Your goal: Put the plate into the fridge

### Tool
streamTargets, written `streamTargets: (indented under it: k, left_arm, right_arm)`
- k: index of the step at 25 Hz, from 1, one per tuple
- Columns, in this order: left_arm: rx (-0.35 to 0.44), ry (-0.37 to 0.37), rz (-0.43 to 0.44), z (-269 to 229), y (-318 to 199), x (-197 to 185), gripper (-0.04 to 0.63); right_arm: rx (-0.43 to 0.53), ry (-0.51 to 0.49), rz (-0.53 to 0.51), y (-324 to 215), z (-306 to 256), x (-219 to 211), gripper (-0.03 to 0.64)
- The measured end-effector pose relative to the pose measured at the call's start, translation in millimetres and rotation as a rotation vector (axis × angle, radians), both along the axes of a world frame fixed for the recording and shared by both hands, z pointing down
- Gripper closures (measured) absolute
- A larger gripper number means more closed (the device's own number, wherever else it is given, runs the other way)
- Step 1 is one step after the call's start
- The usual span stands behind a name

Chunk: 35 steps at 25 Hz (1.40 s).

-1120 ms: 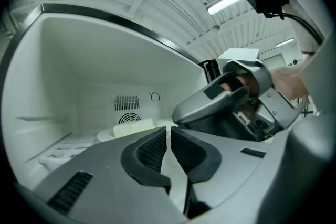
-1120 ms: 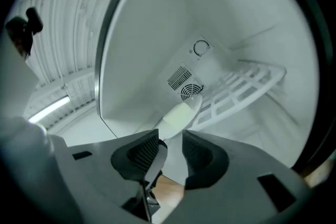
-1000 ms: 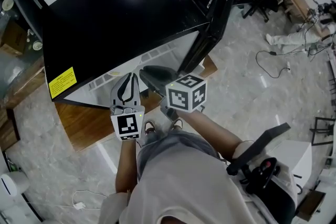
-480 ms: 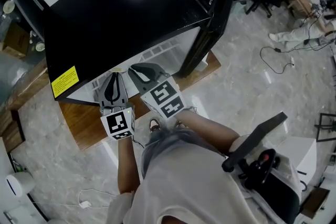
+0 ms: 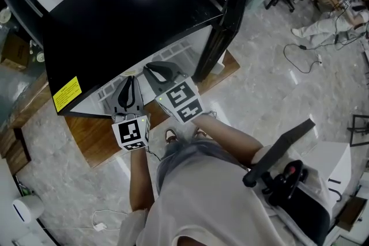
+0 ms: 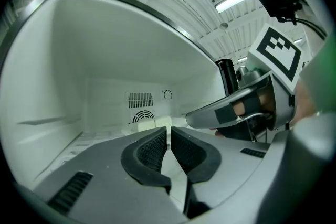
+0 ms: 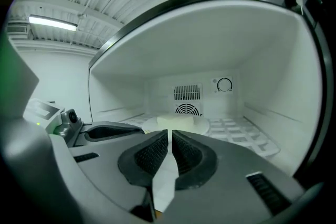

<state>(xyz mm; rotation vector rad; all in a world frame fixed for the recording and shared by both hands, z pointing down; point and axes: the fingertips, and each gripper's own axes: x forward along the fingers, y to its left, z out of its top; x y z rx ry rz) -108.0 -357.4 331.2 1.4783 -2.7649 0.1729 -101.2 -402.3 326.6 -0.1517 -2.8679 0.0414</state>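
The black fridge (image 5: 127,8) stands with its door (image 5: 230,14) swung open to the right. Inside, on the white wire shelf (image 7: 247,134), lies a white plate (image 7: 203,125) with a pale block (image 7: 176,121) on it; the left gripper view also shows this block (image 6: 161,122). Both grippers hang side by side at the fridge mouth. My left gripper (image 5: 130,82) (image 6: 169,132) is shut and empty. My right gripper (image 5: 154,69) (image 7: 170,135) is closing, with a thin slit between its pads and nothing in it. Neither touches the plate.
The fridge sits on a wooden board (image 5: 92,135) on the marble floor. At the back wall are a vent grille (image 7: 187,93) and a dial (image 7: 224,84). A black-and-white machine (image 5: 288,176) stands at my right, and cables (image 5: 300,57) lie farther off.
My right gripper has swung left and closer to the fridge opening, its marker cube now turned flatter. The left gripper shifted slightly left alongside it.
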Motion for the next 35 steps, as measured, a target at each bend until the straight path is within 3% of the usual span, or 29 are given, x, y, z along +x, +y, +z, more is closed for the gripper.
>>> streamTargets:
  k: [10, 13, 16, 18, 27, 35]
  left_arm:
    - [0.163, 0.144, -0.034, -14, -7, 56, 0.563]
    - [0.172, 0.15, -0.043, -2, -65, 128, 0.563]
    - [0.111, 0.107, -0.069, 26, -139, 221, 0.563]
    - [0.075, 0.078, -0.091, 34, -156, 251, 0.563]
    - [0.053, 0.111, -0.067, 40, -153, 293, 0.563]
    - [0.047, 0.136, -0.067, 21, -69, 337, 0.563]
  right_arm:
    - [0.007, -0.082, 0.02, -10, -16, 70, 0.6]
    - [0.008, -0.095, 0.02, -67, -4, 143, 0.6]
    - [-0.006, -0.104, 0.012, -143, 26, 235, 0.6]
    - [-0.013, -0.094, 0.0, -160, 39, 264, 0.6]
    - [-0.031, -0.07, -0.005, -151, 48, 309, 0.6]
    - [-0.059, -0.072, 0.003, -72, 25, 354, 0.6]
